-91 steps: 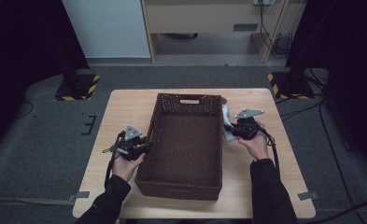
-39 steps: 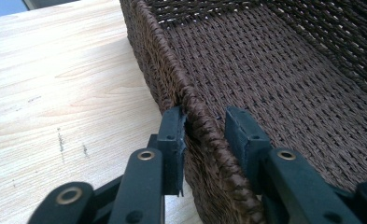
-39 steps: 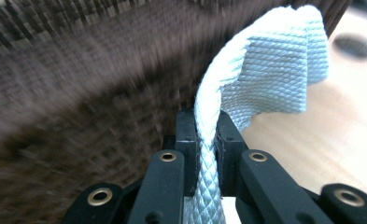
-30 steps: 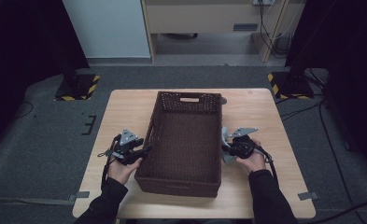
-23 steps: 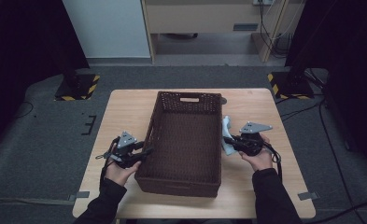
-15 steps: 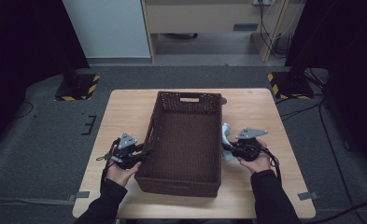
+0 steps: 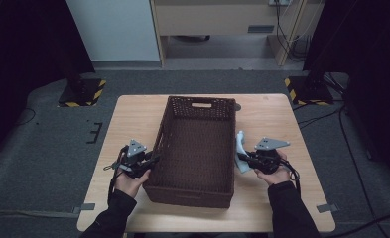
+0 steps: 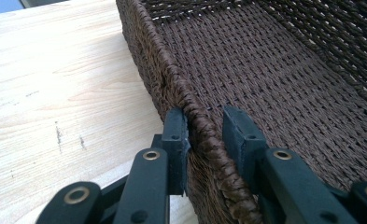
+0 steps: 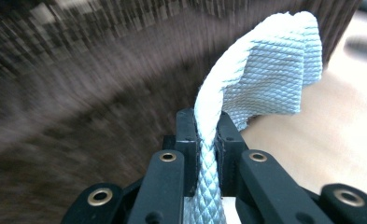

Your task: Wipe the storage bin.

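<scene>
A dark brown wicker basket (image 7: 200,101) stands in the middle of the wooden table (image 7: 133,119). My left gripper (image 7: 152,160) straddles its left rim near the front corner. In the left gripper view the braided rim (image 8: 197,116) runs between the jaws of that gripper (image 8: 204,135). They have just been closing on it. The outer pad (image 8: 176,133) lies against the weave, and a thin gap shows at the inner pad (image 8: 235,133). My right gripper (image 7: 243,158) hovers beside the basket's right wall, shut on a pale blue woven cloth (image 7: 240,148). The cloth (image 9: 270,70) flops over above the closed jaws (image 9: 204,126).
The basket (image 8: 284,79) has nothing inside and has a handle slot (image 7: 201,104) in its far wall. Bare tabletop (image 8: 55,93) lies left of the basket and to its right (image 9: 321,140). Yellow-black striped stand feet (image 7: 83,91) sit on the grey floor beyond the table.
The left jaws have drawn together around the basket's left rim. The right gripper, still shut on the cloth, came toward the person along the right wall, then rose slightly.
</scene>
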The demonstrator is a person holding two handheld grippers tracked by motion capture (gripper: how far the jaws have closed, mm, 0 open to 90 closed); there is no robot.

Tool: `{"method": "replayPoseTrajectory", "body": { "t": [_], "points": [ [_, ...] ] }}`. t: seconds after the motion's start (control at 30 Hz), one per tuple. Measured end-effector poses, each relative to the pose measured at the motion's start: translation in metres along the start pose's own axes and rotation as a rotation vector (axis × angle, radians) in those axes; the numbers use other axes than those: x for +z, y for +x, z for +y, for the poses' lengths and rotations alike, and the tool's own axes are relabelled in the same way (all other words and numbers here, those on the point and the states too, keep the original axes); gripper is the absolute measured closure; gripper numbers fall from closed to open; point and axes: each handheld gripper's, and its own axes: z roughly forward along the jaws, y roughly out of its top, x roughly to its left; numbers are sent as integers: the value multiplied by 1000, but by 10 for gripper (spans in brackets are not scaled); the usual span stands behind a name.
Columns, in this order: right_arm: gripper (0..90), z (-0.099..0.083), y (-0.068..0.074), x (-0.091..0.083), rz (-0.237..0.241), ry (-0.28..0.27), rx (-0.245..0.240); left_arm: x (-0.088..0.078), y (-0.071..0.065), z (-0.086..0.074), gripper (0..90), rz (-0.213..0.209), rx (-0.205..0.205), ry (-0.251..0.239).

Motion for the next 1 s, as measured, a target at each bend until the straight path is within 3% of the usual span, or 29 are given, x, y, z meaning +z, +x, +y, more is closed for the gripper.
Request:
{"method": "replayPoseTrajectory", "body": {
  "t": [0.07, 0.17, 0.27, 0.33, 0.4, 0.53, 0.67, 0.8, 0.87, 0.93, 1.0],
  "points": [
    [835, 6, 2, -7, 17, -39, -8, 2, 2, 1, 704, -1, -4, -3],
    [835, 6, 6, -5, 24, -25, -24, 3, 3, 2, 698, -7, -5, -3],
    [836, -3, 4, 5, 15, 39, -24, 3, 4, 1, 670, -11, -5, -5],
    [835, -11, 3, 13, 10, 88, -15, 3, 5, 1, 602, -8, -5, -10],
    [835, -20, 1, 21, 2, 142, -9, 1, 7, 0, 522, -24, -3, -26],
    [835, -31, 3, 31, -11, 215, -6, -7, 7, -1, 477, -62, 3, -41],
    [834, -27, 9, 24, -5, 181, -2, -10, 4, -6, 509, -74, 27, -16],
    [835, -11, 18, -4, 17, 34, -6, -9, 2, -10, 572, -87, 26, 7],
    [834, -6, 23, -14, 23, -5, -25, -10, 2, -10, 583, -85, 22, 7],
    [834, -6, 29, -18, 27, -8, -39, -10, 1, -10, 601, -79, 19, 4],
    [834, -11, 31, -15, 29, 24, -44, -10, 0, -10, 624, -68, 10, -1]
  ]
}}
